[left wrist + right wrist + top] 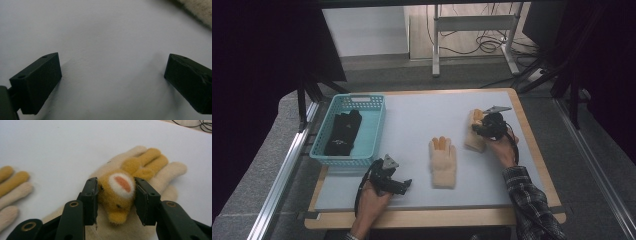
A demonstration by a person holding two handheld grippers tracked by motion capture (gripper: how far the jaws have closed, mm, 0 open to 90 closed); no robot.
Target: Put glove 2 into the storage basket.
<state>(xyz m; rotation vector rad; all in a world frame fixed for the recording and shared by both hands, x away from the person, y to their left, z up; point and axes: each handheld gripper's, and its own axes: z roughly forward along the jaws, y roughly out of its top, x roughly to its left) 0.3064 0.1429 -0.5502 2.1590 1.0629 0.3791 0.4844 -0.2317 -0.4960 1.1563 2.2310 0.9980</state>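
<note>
Fleece, cream and ochre, makes up the glove lying at the centre of the right gripper view, with a raised animal-face patch on its back. That view shows the right gripper with its two jaws pressed against either side of the patch, closed on it about halfway; the glove rests on the pale table mat. From the high view the same glove lies at the right of the frame, largely covered by the right gripper and the hand behind it, so the grip itself cannot be read there.

A second, matching glove lies flat at mid-frame in the high view, well apart from the first (its fingertips enter the left edge of the right gripper view).

In the left gripper view the left gripper has its jaws wide apart with only bare mat between them; a strip of fleece crosses the upper right corner. In the high view this gripper sits at lower centre-left.

A turquoise basket at the left holds a dark folded item.
</note>
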